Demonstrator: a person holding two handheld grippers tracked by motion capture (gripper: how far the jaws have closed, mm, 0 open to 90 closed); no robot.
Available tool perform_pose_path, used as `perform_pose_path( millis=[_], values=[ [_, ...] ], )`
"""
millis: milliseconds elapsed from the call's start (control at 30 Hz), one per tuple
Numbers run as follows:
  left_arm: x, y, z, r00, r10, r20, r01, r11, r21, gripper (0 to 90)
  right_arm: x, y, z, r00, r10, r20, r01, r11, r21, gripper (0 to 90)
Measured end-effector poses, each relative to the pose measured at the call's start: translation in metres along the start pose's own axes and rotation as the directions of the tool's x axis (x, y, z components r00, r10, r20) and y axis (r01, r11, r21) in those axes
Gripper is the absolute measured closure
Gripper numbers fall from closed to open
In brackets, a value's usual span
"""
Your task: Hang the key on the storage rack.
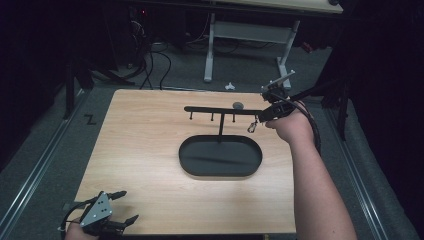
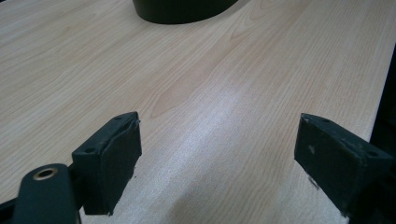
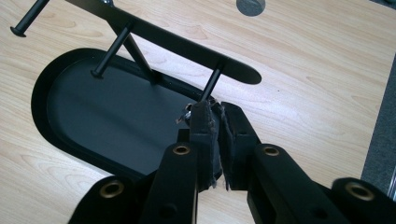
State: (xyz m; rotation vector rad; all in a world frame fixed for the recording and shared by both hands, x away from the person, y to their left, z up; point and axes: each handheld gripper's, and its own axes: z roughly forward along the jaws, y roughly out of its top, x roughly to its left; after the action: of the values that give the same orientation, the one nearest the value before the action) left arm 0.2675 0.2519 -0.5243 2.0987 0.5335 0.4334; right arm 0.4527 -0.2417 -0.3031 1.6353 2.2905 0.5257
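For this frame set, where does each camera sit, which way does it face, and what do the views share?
High view: above the person's side, looking forward and down at the light wooden table; both forearms and hand-held grippers show.
Left gripper view: rides the left hand-held gripper, looking low across bare tabletop; its jaws stand wide apart.
Right gripper view: rides the right hand-held gripper, facing the black metal hook stand, jaws nearly together on a small metal clip.
Shared: all three show the stand's black oval tray.

A small grey disc (image 1: 238,105) lies on the wooden table (image 1: 140,150), behind it a white-legged desk (image 1: 250,35).
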Motion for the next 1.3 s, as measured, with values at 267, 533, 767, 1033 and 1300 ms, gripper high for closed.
perform_pose_path(
  millis=[267, 533, 767, 1033, 1300],
  values=[
    [0.000, 0.000, 0.000, 1.0000, 0.001, 0.001, -0.001, 1.0000, 0.001, 15.3, 0.001, -0.003, 0.001, 1.0000, -0.004, -0.006, 0.004, 1.000, 0.003, 84.2],
    [0.000, 0.000, 0.001, 1.0000, 0.001, 0.001, -0.001, 1.0000, -0.001, 15.3, 0.001, -0.006, -0.001, 1.0000, -0.005, -0.006, 0.005, 1.000, 0.002, 81.9],
    [0.000, 0.001, 0.001, 1.0000, 0.003, 0.002, -0.003, 1.0000, 0.001, 15.3, 0.005, -0.015, 0.001, 0.9998, -0.020, -0.005, 0.020, 1.000, 0.005, 76.7],
    [0.000, 0.001, 0.003, 1.0000, 0.004, 0.007, -0.004, 1.0000, 0.002, 15.4, 0.015, -0.028, 0.008, 0.9988, -0.049, -0.006, 0.049, 0.999, 0.007, 66.3],
    [0.000, 0.002, 0.003, 1.0000, 0.004, 0.007, -0.004, 1.0000, 0.003, 15.3, 0.020, -0.042, 0.012, 0.9981, -0.059, 0.013, 0.060, 0.998, -0.021, 49.7]
  ],
)
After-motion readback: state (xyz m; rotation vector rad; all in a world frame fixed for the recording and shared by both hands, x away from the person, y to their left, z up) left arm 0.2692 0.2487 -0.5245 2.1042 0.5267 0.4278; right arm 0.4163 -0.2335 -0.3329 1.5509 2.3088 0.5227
